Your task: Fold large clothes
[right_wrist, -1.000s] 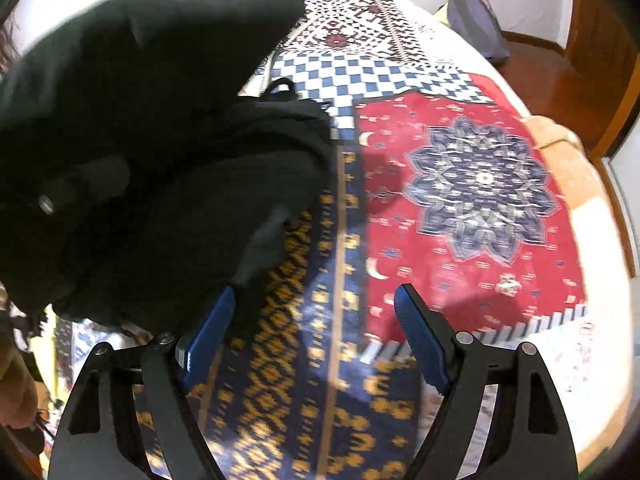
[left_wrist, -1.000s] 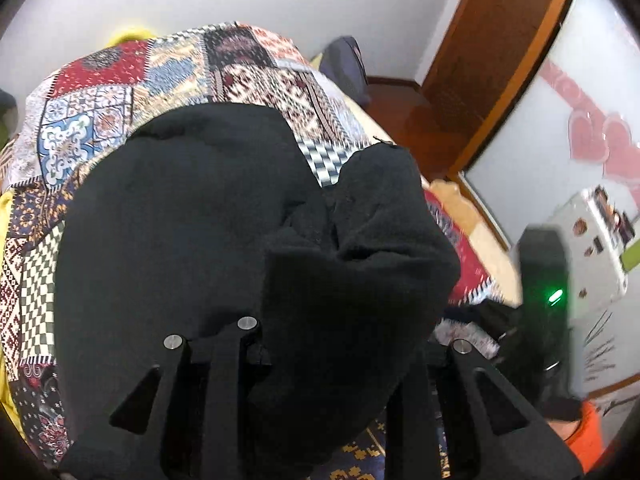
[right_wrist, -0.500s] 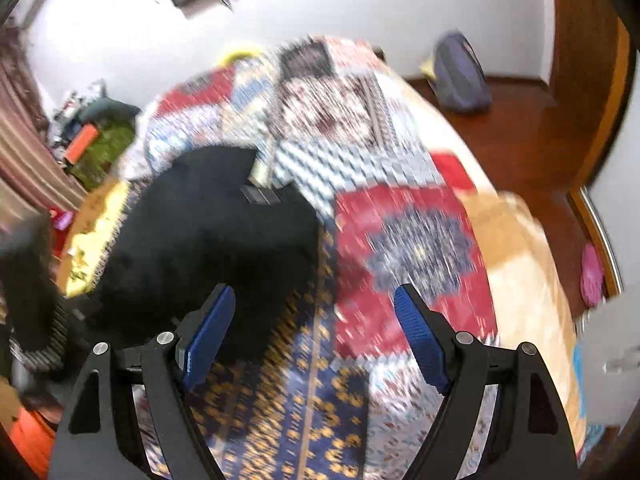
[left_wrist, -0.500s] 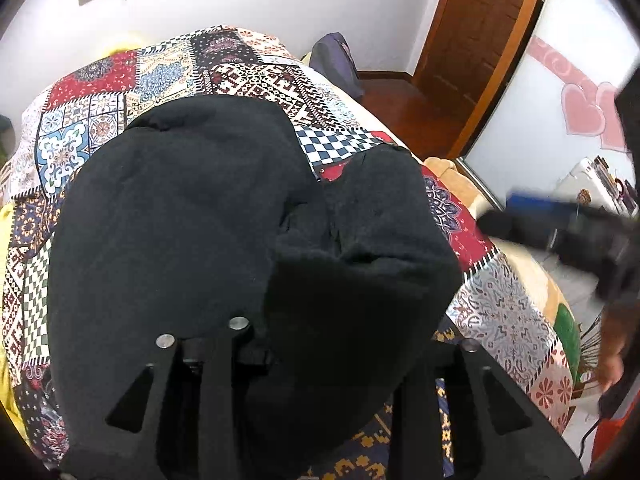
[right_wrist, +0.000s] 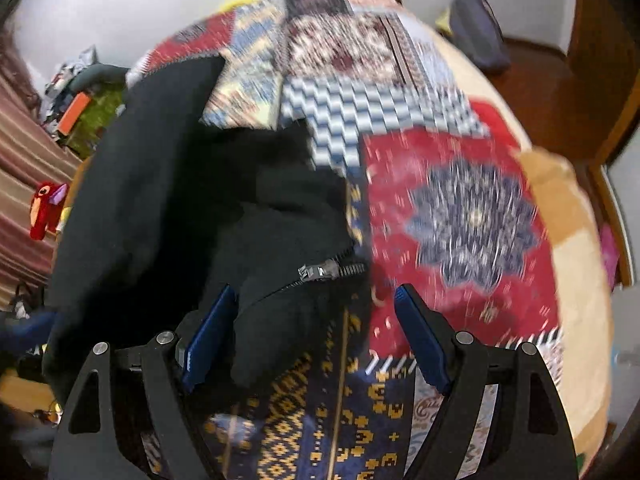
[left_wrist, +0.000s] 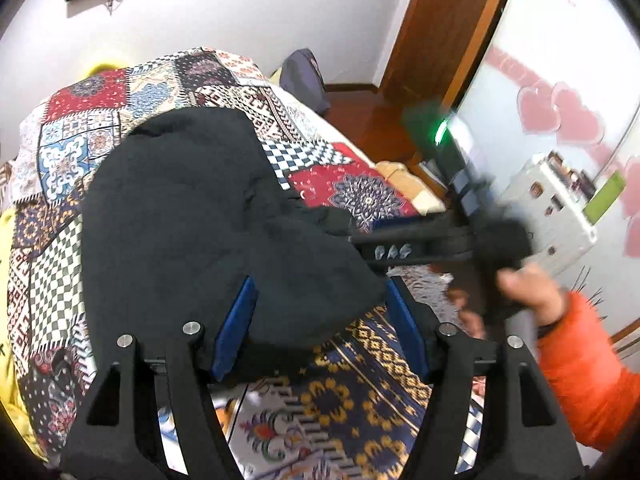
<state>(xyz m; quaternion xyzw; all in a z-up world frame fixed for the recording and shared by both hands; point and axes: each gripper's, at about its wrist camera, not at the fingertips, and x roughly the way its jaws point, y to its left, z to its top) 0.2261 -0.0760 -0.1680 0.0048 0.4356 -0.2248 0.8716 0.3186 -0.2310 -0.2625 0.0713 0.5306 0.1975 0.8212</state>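
A large black fleece jacket (left_wrist: 180, 216) lies spread on the patchwork bed cover (left_wrist: 80, 136). A folded-over part of it bulges toward me. My left gripper (left_wrist: 320, 312) is open, its blue pads on either side of the near bulge of black cloth. My right gripper (right_wrist: 316, 320) is open just above the jacket's edge (right_wrist: 280, 240), where a metal zipper (right_wrist: 320, 271) shows between the fingers. In the left wrist view the right gripper (left_wrist: 420, 240) reaches in from the right, held by a hand in an orange sleeve (left_wrist: 580, 368).
The bed's right edge (right_wrist: 576, 280) drops to a wooden floor with a dark backpack (left_wrist: 304, 80) by the wall. A wardrobe with heart stickers (left_wrist: 560, 112) stands right. Clutter and a red toy (right_wrist: 44, 208) lie left of the bed.
My left gripper has opened and let go of the black cloth, which now lies lower on the bed. My right gripper has swung back down to the jacket's zipper edge.
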